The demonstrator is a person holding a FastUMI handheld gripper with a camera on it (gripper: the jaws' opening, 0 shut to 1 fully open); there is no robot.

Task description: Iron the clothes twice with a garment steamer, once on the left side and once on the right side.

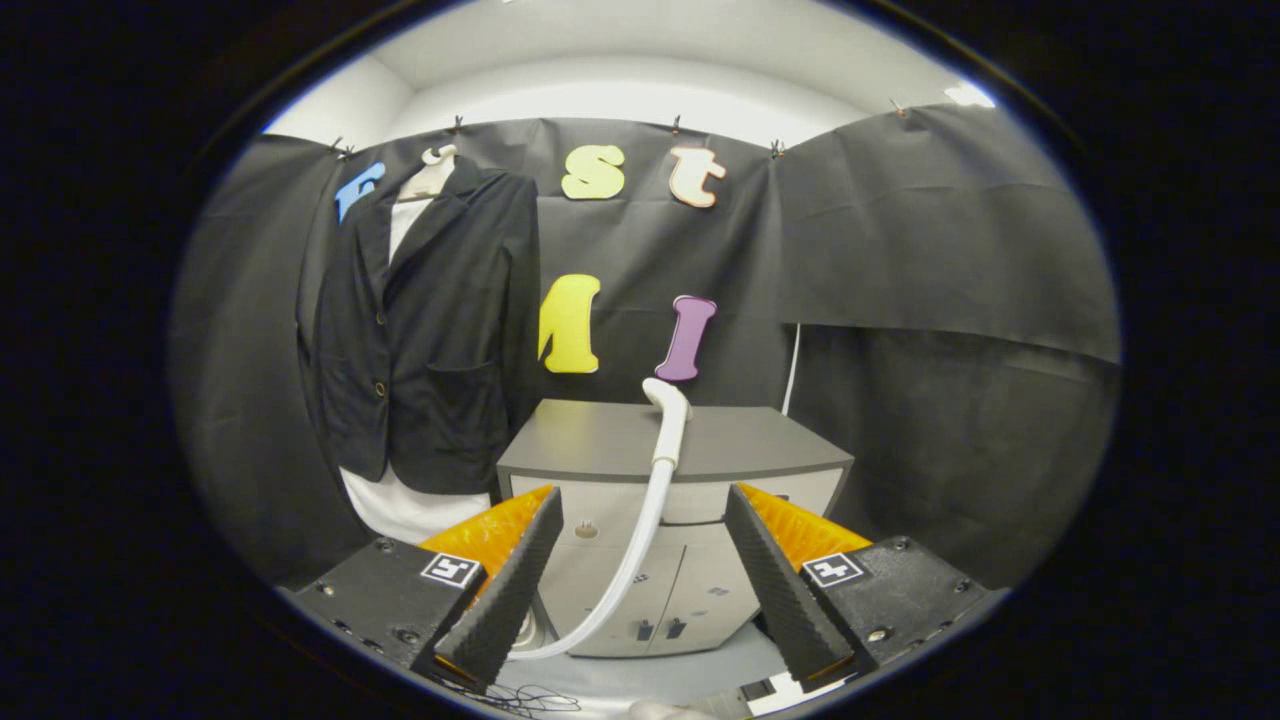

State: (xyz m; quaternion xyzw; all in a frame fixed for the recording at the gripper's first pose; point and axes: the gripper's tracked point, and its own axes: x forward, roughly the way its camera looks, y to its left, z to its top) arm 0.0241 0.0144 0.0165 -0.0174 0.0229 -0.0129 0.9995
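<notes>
Gripper open, steamer on cabinet, hose end hidden, jacket beyond.

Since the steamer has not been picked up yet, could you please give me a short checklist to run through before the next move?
1. Fingers open: ok. The gripper has its fingers spread wide, holding nothing.
2. Steamer head reachable: ok. It stands upright on the grey cabinet, beyond the fingers.
3. Hose free: cannot tell. It curves down the cabinet front between the fingers; its lower end is hidden.
4. Jacket hung and ready: ok. It hangs on a hanger against the booth wall, left of the cabinet, over a white garment.
5. Steamer switched on: cannot tell. No steam is visible.
</notes>
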